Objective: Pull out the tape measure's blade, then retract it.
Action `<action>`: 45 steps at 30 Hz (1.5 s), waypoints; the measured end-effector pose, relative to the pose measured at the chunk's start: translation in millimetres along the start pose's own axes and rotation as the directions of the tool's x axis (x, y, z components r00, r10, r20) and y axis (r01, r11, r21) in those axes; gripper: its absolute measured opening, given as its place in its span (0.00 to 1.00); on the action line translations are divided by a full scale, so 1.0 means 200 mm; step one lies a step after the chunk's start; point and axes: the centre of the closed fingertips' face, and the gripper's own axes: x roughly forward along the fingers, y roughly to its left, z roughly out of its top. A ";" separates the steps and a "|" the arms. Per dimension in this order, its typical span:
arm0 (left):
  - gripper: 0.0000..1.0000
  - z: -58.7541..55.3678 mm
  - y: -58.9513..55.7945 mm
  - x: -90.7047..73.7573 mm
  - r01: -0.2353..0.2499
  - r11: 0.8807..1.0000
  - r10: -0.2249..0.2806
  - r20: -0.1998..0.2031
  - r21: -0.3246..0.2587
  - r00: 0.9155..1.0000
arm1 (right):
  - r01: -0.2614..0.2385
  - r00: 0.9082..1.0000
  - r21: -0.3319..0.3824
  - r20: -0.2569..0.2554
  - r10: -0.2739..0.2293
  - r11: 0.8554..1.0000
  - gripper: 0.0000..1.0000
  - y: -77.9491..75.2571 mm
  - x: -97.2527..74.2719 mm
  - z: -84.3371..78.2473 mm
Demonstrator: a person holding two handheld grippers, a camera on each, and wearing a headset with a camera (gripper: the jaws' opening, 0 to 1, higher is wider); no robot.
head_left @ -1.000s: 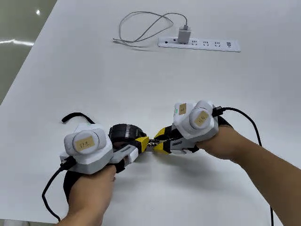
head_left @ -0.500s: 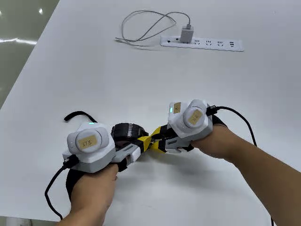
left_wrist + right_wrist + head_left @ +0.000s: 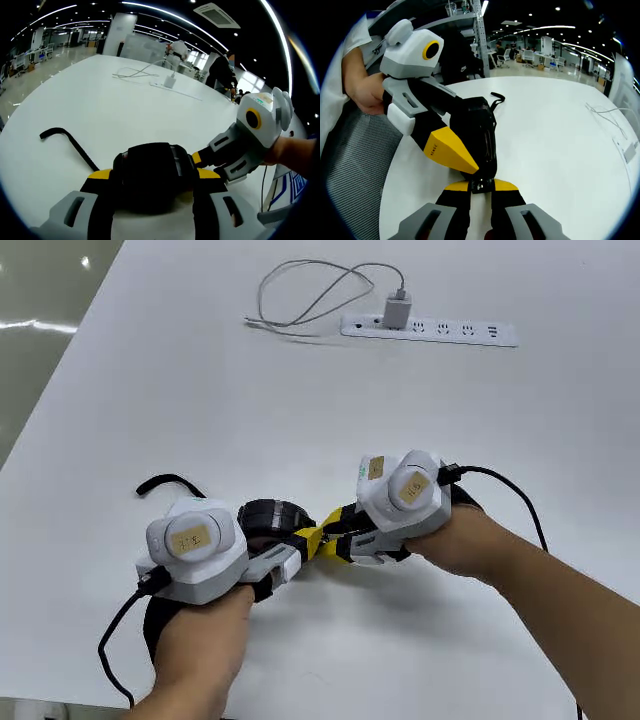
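A black tape measure (image 3: 268, 519) lies on the white table (image 3: 200, 390), and its black wrist strap (image 3: 165, 483) trails off to the left. My left gripper (image 3: 283, 538) is shut on the case; in the left gripper view the yellow-tipped jaws press the tape measure (image 3: 150, 172) from both sides. My right gripper (image 3: 335, 542) comes in from the right, right up against the case. In the right gripper view my right gripper (image 3: 481, 186) is shut on the blade's end hook (image 3: 482, 189), which sits close to the case (image 3: 481, 131). Hardly any blade shows.
A white power strip (image 3: 430, 332) with a plugged-in charger (image 3: 395, 310) and a looped grey cable (image 3: 310, 290) lies at the table's far side. The table's left edge (image 3: 60, 355) drops to the floor. Black cables (image 3: 510, 490) trail from both grippers.
My right gripper has moved left toward the case, and the short bit of blade between the two grippers has gone back in. The left gripper holds the case in place.
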 end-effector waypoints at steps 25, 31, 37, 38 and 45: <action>0.69 0.01 -0.04 -0.03 0.041 0.998 -0.041 -0.005 0.053 0.999 | 0.024 0.999 0.046 0.025 -0.025 0.999 0.25 0.01 -0.05 0.02; 0.72 0.01 -0.04 -0.08 0.052 0.992 -0.051 -0.005 0.116 0.999 | 0.044 0.998 0.066 0.052 -0.047 0.997 0.27 0.02 -0.08 0.03; 0.72 0.03 -0.04 -0.10 0.058 0.989 -0.059 0.003 0.133 0.998 | 0.058 0.996 0.070 0.065 -0.063 0.996 0.28 0.02 -0.10 0.05; 0.72 0.04 -0.05 -0.10 0.062 0.988 -0.063 0.005 0.140 0.998 | 0.068 0.994 0.075 0.076 -0.073 0.995 0.28 0.02 -0.12 0.06; 0.74 0.05 -0.06 -0.15 0.092 0.974 -0.094 0.000 0.206 0.996 | 0.116 0.985 0.116 0.111 -0.129 0.986 0.34 0.03 -0.21 0.05</action>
